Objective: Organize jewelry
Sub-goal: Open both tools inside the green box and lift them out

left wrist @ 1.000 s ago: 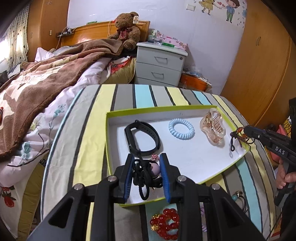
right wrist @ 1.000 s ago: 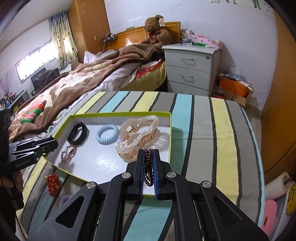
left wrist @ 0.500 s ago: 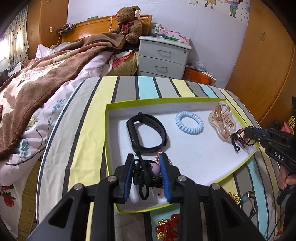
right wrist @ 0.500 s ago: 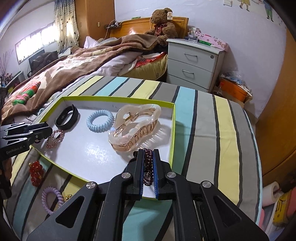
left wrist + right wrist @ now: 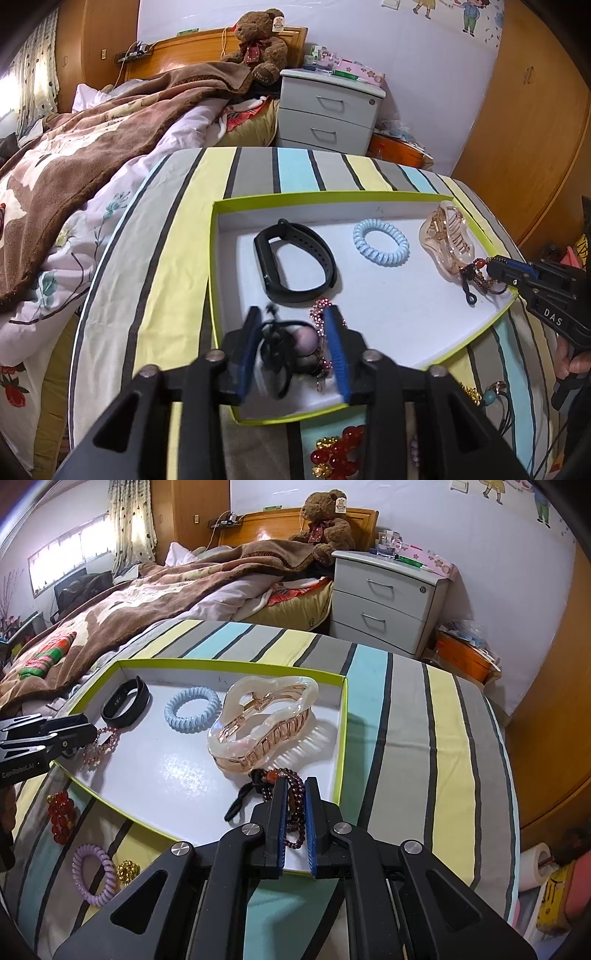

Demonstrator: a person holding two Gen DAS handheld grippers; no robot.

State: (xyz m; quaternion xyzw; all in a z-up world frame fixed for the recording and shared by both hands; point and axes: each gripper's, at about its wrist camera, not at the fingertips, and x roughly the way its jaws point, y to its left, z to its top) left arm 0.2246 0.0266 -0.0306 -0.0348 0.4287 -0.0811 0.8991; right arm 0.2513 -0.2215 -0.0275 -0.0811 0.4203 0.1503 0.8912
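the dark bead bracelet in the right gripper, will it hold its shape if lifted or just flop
Probably flops: the bead bracelet already drapes in loose loops between the right gripper fingers, and its black cord tail trails limp on the tray. Likely light, since the strands hang without stretching. The round beads may slip through a loose grip.
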